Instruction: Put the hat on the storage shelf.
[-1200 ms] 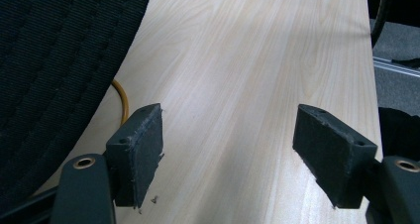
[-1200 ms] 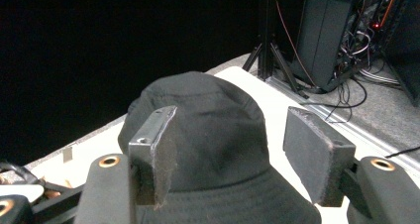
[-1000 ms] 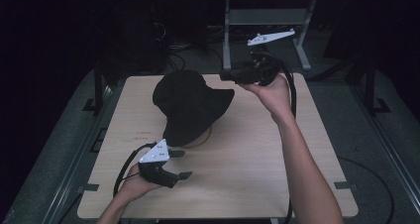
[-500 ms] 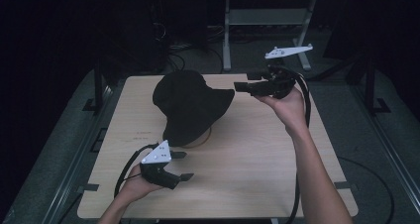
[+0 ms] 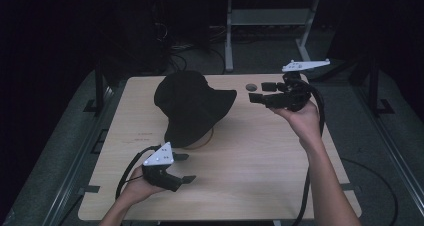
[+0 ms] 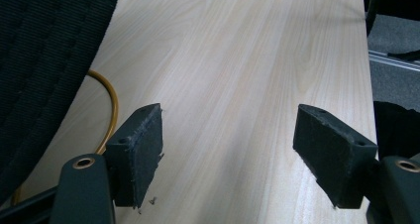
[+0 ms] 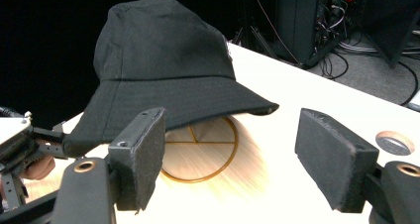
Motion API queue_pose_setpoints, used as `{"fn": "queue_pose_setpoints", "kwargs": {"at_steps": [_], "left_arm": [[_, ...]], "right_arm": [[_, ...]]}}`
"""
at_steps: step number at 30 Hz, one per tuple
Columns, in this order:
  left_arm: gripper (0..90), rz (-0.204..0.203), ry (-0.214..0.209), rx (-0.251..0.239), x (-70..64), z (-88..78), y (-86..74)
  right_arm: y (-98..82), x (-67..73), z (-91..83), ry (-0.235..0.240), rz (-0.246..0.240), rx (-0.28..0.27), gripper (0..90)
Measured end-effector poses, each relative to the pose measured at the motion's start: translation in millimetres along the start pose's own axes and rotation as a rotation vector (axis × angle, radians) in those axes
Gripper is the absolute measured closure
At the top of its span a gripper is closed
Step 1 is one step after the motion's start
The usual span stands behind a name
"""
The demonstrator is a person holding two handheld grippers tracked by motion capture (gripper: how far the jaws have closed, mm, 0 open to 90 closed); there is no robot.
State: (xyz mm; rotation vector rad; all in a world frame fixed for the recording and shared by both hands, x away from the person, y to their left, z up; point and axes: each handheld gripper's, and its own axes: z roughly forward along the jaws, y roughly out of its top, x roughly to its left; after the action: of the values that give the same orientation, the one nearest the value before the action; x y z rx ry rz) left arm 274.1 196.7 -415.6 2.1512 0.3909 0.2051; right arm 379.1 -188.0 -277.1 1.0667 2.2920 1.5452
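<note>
Black hat (image 5: 192, 106) sits on a gold wire stand (image 7: 208, 152); nothing inside shows.

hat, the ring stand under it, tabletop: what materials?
Hat: black woven fabric, matte, with visible weave and stitched brim rows; looks like cotton, not certain. Ring stand: thin wire, gold or brass coloured, probably metal. Tabletop: pale wood grain, smooth with a soft sheen, likely laminate.
</note>
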Motion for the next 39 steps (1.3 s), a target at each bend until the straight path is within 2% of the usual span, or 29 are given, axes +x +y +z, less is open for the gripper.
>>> {"fn": "queue_pose_setpoints", "kwargs": {"at_steps": [23,30,36,39], "left_arm": [[26.4,0.002,0.006,-0.009,-0.1,-1.2,0.1],[26.5,0.003,0.003,-0.009,0.1,-1.7,-0.3],[26.5,-0.019,-0.006,-0.005,0.3,-2.1,-3.3],[26.5,-0.010,-0.003,-0.001,0.2,-2.8,-2.7]], "right_arm": [[-65.0,-5.7,-35.9,-0.061,0.053,0.022,26.2],[-92.5,-6.1,-52.3,-0.093,0.084,0.029,25.5],[-120.6,-0.6,-62.9,-0.119,0.104,0.011,25.4],[-134.1,3.9,-67.3,-0.148,0.101,-0.006,22.8]]}}
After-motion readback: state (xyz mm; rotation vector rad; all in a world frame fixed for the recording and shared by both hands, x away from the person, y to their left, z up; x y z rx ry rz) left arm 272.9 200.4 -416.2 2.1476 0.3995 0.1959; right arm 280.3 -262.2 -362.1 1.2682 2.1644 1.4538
